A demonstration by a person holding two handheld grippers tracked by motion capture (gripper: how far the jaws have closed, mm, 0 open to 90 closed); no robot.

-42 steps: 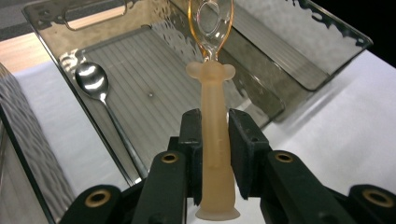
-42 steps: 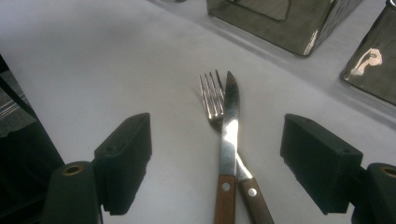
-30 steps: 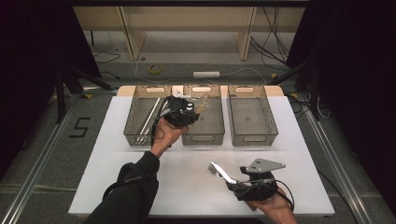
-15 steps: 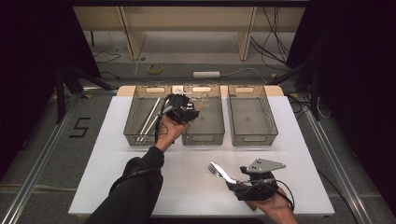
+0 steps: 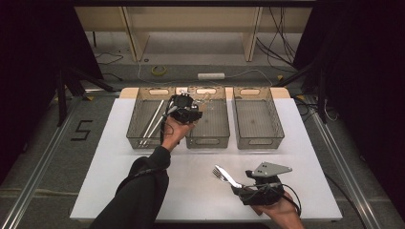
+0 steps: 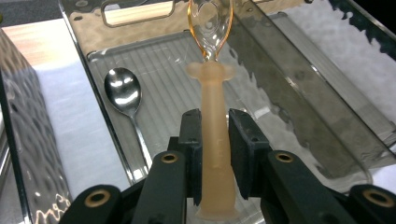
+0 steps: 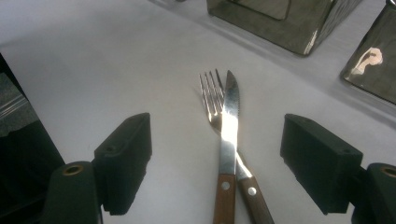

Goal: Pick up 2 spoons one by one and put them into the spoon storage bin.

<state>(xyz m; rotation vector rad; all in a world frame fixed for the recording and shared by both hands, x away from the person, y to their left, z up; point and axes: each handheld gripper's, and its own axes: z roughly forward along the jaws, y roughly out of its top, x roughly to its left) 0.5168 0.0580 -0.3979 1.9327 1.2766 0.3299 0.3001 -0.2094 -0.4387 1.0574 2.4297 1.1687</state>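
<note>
Cutlery is what we handle at this table: a peach-coloured plastic spoon with a clear bowl stands pinched between the jaws of our left gripper, which press on its handle from both sides. In the left gripper view it hangs over the middle bin, bowl end pointing away from us, and a metal spoon lies on that bin's ribbed floor to one side of it. From the high view we see the left hand holding the left gripper over the near-left part of the middle bin.

On the white tabletop near our right gripper lie a fork and a knife, both with wooden riveted handles. In the right gripper view the knife crosses over the fork, and the right gripper has its jaws spread wide, one on either side of the pair, touching neither. The high view shows them as one bright shape just ahead of the gripper.

Three smoky transparent bins stand in a row at the far side of the table. The left bin holds long pale sticks; we cannot tell what they are. The right bin stands well apart from both hands.

A dark "5" is marked on the floor left of the table. We read no brand or label on the cutlery or bins.
</note>
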